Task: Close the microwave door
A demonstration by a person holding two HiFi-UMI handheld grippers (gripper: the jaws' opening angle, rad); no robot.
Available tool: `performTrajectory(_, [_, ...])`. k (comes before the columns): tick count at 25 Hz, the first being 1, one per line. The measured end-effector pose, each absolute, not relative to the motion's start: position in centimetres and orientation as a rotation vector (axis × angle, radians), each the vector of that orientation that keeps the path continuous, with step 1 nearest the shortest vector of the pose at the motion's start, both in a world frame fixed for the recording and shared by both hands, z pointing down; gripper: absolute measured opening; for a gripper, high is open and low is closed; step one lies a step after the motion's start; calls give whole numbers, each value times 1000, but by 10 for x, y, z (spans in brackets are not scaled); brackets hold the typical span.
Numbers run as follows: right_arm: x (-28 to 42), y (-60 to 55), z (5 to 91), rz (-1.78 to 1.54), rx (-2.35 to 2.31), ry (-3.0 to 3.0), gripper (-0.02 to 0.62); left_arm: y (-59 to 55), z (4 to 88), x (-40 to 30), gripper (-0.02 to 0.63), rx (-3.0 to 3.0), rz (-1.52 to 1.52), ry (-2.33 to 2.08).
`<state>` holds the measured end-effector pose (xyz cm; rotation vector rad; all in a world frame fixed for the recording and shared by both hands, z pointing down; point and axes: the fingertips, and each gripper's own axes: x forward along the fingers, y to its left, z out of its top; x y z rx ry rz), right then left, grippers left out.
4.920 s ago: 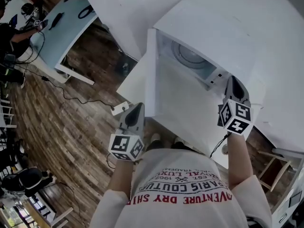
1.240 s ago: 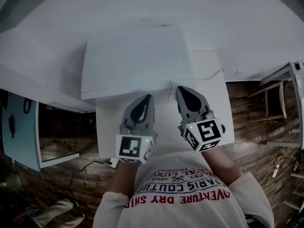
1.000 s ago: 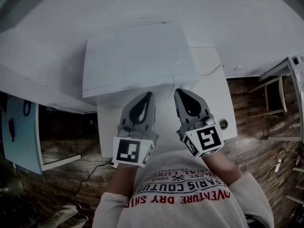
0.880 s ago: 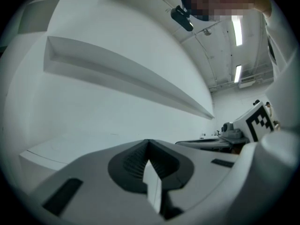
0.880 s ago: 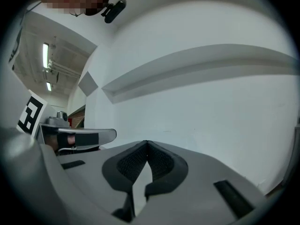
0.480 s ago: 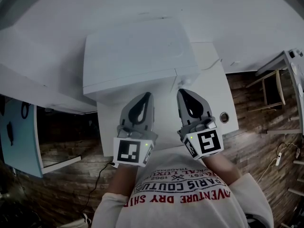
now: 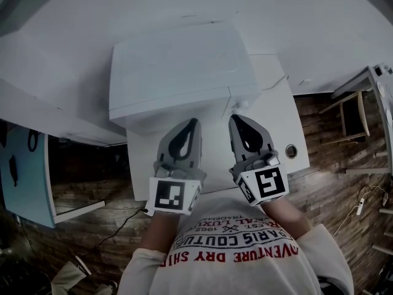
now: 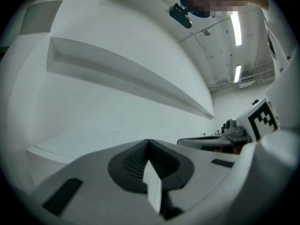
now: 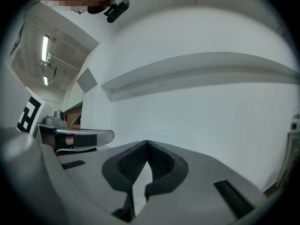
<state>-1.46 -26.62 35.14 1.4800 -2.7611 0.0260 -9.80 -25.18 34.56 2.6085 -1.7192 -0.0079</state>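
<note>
Fingers (image 8: 131, 161) of the left gripper (image 7: 193, 123) and right gripper (image 7: 234, 119) are closed on nothing; the microwave (image 7: 184, 66) just ahead, open seconds ago, is now shut, so the task is judged done.

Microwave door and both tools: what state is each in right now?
Microwave door: closed, nothing swung out from the front.
Left tool: jaws together, empty, held in front of the microwave.
Right tool: jaws together, empty, held beside the left tool.
</note>
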Motion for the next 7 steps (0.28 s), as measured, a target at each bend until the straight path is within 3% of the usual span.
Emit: performTrajectory(7, [-17,-267,354,37,1479,-2757,12,-253,348,-104,2,2624,4,-1739])
